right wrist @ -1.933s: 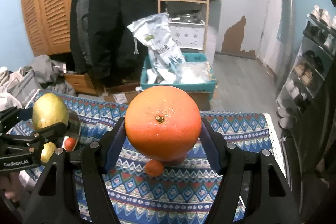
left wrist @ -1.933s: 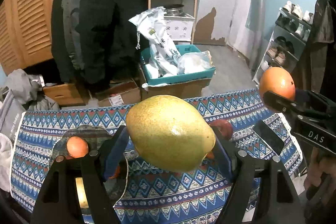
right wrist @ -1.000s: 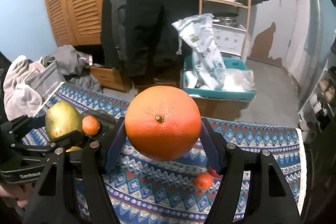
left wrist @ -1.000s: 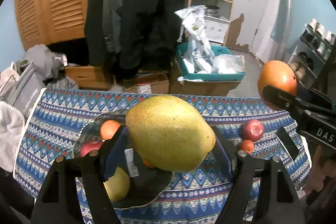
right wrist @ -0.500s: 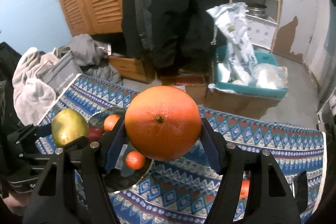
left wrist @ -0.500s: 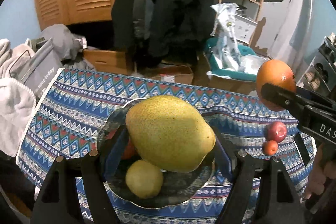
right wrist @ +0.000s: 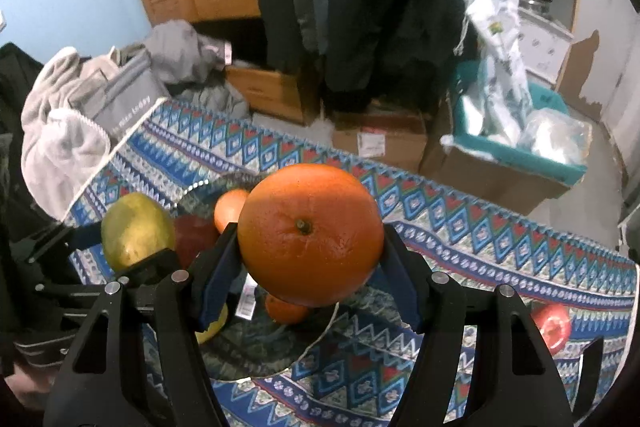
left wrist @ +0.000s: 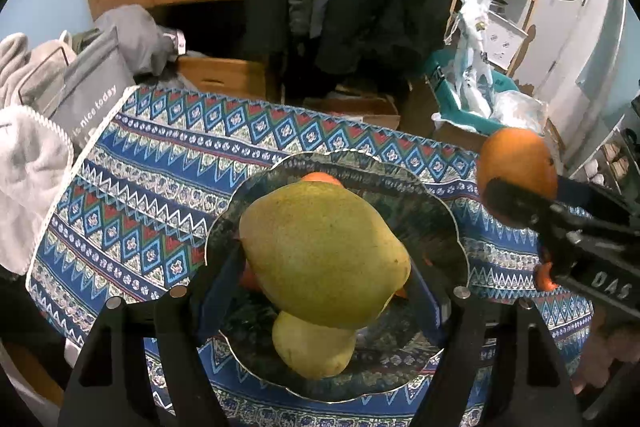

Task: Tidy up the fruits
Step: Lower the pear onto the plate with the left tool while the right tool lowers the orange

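Both tongs gripping: left mango, right orange, above crowded plate.

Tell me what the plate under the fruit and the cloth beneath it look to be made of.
Plate: likely glass, dark and glossy; the scalloped rim catches a bright line of light and the pattern below shows faintly through.
Cloth: woven or printed fabric, matte, with blue, red and white zigzag bands and a white corded edge. Which of the two is unclear.

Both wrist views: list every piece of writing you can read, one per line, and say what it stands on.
"nice today": grey bag beside the table; the start of the line is hidden.
"DAS": right gripper body, letters cut off at the frame edge.
White tag on the plate: too small to read.
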`<control>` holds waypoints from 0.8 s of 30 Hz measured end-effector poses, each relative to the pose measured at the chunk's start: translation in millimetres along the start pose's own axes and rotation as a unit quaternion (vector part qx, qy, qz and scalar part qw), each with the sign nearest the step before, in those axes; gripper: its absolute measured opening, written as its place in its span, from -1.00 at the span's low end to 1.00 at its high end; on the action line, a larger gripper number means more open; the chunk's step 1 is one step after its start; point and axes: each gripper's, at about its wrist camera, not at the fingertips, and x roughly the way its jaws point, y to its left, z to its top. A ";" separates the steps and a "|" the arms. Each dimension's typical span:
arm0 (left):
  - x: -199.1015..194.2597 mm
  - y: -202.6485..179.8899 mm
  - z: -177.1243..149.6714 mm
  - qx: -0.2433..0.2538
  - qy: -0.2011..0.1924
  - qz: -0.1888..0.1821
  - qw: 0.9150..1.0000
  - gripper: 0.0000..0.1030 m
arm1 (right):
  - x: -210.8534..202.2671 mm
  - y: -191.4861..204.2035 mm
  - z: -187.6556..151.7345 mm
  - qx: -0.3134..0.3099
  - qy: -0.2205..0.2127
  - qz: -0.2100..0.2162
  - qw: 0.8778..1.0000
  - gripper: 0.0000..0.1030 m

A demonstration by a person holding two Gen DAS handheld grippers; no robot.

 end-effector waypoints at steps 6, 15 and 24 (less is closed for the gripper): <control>14.8 1.3 -3.4 -0.008 0.025 -0.006 1.000 0.53 | 23.3 2.2 -5.9 0.002 0.027 0.007 1.000 0.34; 34.4 7.9 -14.0 -0.014 0.059 -0.001 0.998 0.53 | 44.5 2.6 -14.2 0.003 0.059 0.018 0.998 0.34; 42.0 7.9 -20.0 -0.012 0.070 0.007 0.997 0.53 | 56.5 3.4 -20.4 0.005 0.082 0.026 0.996 0.34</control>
